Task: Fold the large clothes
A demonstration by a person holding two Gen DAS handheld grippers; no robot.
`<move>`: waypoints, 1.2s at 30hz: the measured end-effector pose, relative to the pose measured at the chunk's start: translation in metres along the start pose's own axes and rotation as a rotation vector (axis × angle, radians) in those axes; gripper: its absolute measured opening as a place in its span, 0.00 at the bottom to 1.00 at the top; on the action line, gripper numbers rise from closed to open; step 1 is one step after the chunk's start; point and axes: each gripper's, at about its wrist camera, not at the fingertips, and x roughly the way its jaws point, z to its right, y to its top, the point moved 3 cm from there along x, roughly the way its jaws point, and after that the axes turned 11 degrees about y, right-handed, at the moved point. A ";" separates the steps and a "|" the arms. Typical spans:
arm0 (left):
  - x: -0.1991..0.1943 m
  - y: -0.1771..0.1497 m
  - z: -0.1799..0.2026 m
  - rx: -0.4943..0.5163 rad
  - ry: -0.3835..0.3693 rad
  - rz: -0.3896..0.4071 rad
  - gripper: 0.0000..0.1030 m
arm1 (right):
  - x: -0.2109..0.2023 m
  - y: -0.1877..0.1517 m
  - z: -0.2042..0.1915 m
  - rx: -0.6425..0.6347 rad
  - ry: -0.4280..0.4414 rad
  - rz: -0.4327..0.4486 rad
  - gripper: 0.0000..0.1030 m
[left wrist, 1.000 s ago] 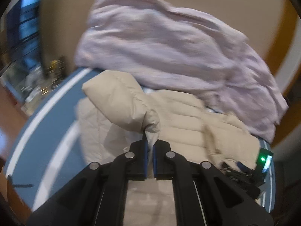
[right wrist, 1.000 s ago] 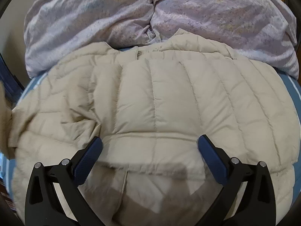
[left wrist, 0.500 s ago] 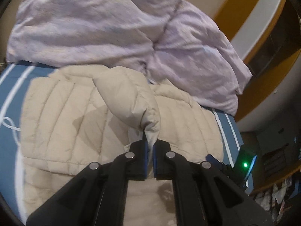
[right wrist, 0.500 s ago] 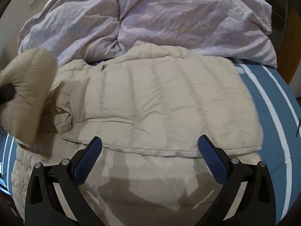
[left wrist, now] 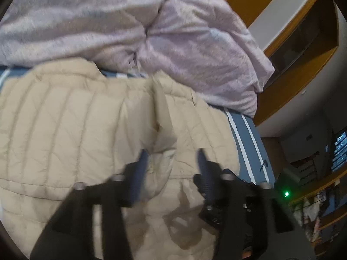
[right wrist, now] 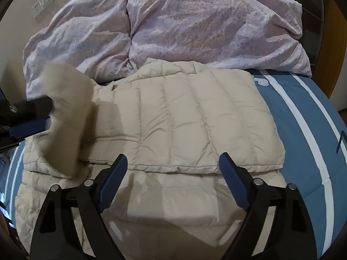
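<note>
Across the blue striped bed (right wrist: pixel 308 117) lies the beige puffer jacket (right wrist: pixel 184 119), partly folded, with a rumpled lilac duvet (right wrist: pixel 195 26) piled behind it. At the left edge of the right wrist view, the left hand-held gripper (left wrist: pixel 171 164) has its jaws opening, with the sleeve (left wrist: pixel 160 158) loose between them and no longer pinched. To the right, the right hand-held gripper (right wrist: pixel 173 177) hovers over the jacket's folded edge, jaws closing but with nothing between them yet.

One risk, as I judge it: the puffy sleeve may spring back or slide off the fold once freed, since the filling resists lying flat.

Blur smears the left wrist view, so I cannot tell whether the sleeve has landed; the jacket's near hem is cut off.
</note>
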 end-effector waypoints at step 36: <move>-0.147 -0.183 -0.250 -0.070 0.255 0.008 0.70 | -0.142 -0.070 0.057 0.024 0.085 -0.072 0.88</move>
